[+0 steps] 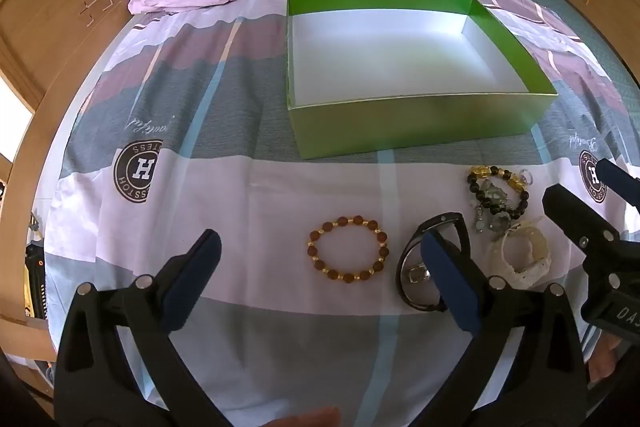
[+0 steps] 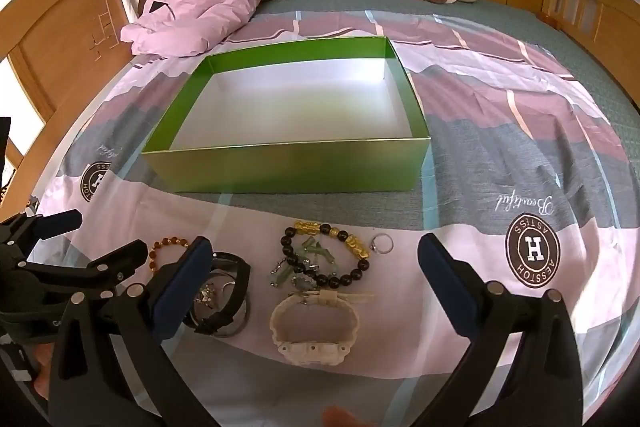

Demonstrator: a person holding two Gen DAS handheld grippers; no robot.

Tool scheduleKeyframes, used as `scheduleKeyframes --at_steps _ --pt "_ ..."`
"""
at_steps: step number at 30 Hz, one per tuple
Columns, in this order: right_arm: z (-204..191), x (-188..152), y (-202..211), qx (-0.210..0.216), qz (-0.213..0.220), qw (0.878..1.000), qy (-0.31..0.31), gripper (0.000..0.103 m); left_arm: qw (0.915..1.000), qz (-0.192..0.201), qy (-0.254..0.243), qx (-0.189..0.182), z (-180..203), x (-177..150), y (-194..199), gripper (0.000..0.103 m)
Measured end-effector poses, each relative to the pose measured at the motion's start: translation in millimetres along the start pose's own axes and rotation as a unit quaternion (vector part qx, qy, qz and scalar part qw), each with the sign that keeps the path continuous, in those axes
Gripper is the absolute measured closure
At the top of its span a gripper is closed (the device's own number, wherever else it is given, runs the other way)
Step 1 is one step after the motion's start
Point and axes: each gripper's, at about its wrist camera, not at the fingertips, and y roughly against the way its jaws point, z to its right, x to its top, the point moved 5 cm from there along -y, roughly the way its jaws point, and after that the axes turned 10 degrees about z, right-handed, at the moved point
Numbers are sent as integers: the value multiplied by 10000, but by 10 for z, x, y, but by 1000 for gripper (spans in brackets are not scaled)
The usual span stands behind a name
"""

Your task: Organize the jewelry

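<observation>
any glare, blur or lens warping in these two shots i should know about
Left wrist view: strong fisheye bending at the rim of the picture, bright sheen on the white floor of the green box, amber bead bracelet fairly sharp. Right wrist view: the same curved edges and dark corners, soft glare inside the box, white watch clear, the near arms of the right tongs soft.

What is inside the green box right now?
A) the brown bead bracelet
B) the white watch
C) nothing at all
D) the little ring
C: the green box shows only its bare white floor, while the brown bead bracelet, white watch and little ring all lie on the bedsheet in front of it.
</observation>
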Motion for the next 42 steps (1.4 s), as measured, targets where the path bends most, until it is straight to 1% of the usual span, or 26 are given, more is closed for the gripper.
scheduleKeyframes --at_steps 42 --pt "18 -12 -26 13 -34 10000 -42 1 10000 -26 -23 28 -13 -35 -17 2"
